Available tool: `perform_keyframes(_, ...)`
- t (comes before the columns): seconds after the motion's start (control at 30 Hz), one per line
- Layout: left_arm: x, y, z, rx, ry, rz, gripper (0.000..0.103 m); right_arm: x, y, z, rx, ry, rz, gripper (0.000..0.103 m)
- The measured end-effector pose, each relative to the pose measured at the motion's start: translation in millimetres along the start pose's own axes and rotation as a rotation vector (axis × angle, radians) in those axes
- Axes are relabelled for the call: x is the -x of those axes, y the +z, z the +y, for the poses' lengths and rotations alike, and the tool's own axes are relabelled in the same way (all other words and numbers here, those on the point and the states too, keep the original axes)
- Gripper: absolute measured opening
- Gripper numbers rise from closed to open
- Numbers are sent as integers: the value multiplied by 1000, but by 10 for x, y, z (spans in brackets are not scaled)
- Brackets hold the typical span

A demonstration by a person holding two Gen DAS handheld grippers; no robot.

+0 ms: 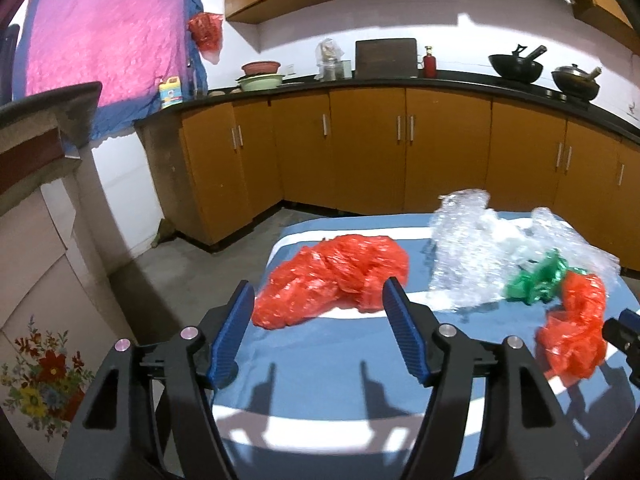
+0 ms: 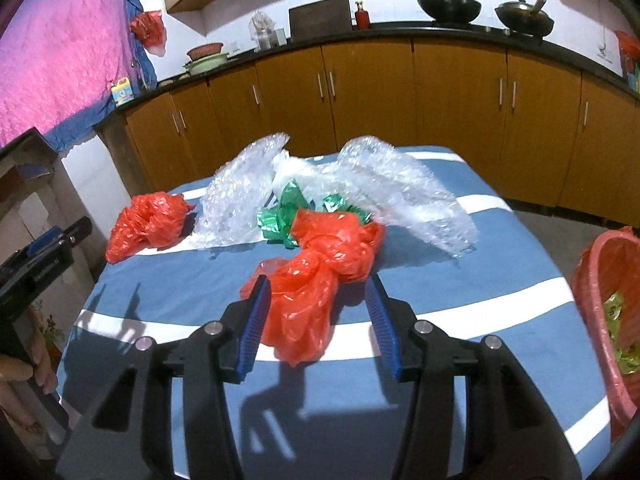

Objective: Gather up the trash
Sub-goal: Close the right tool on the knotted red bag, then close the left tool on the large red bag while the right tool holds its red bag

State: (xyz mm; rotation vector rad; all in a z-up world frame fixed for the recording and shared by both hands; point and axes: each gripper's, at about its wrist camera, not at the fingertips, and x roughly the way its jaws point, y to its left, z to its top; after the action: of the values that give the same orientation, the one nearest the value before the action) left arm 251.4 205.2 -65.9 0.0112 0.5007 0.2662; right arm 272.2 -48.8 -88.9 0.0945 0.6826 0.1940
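Observation:
A crumpled red plastic bag [image 1: 332, 276] lies on the blue-and-white striped tablecloth [image 1: 320, 380], just beyond and partly between the tips of my left gripper [image 1: 318, 285], which is open and apart from it. A second, twisted red bag [image 2: 316, 276] lies between the fingers of my right gripper [image 2: 316, 281], which is open; the left pad [image 2: 252, 320] is at the bag's edge and the right pad stands clear. Clear bubble wrap [image 2: 400, 188] and green foil [image 2: 280, 216] sit behind it. The first red bag [image 2: 146, 224] shows at the left.
A pink bin lined with red plastic [image 2: 600, 280], with shiny wrappers inside, stands off the table's right edge. A flower-printed box [image 1: 40, 320] stands to the table's left. Wooden cabinets [image 1: 360, 152] and a black counter run behind. A hand [image 2: 24, 376] holds the left gripper's body.

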Motion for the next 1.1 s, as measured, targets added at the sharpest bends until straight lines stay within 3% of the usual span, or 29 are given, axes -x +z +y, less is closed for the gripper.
perform_keyframes(0.27,-208,60,64,-4,19,1,76,-228,-1,31,11,-24,43,49)
perform_keyframes(0.33,-253,75,61,-8,18,3,76,-256,-2,25,8,-17,53,42)
perform_keyframes(0.4,-296,81,59,-13,18,7,76,-278,-4,37,13,-15,62,27)
perform_keyframes(0.5,-377,96,49,-22,21,15,76,-288,-13,39,20,-10,72,14)
perform_keyframes(0.57,-427,110,61,-23,21,20,76,-271,-27,34,26,-5,73,11)
perform_keyframes(0.97,-780,112,104,-36,3,93,76,-10,-120,-99,19,-10,39,8)
perform_keyframes(1.1,-886,137,116,-39,-26,131,71,44,-146,-159,6,-9,41,8)
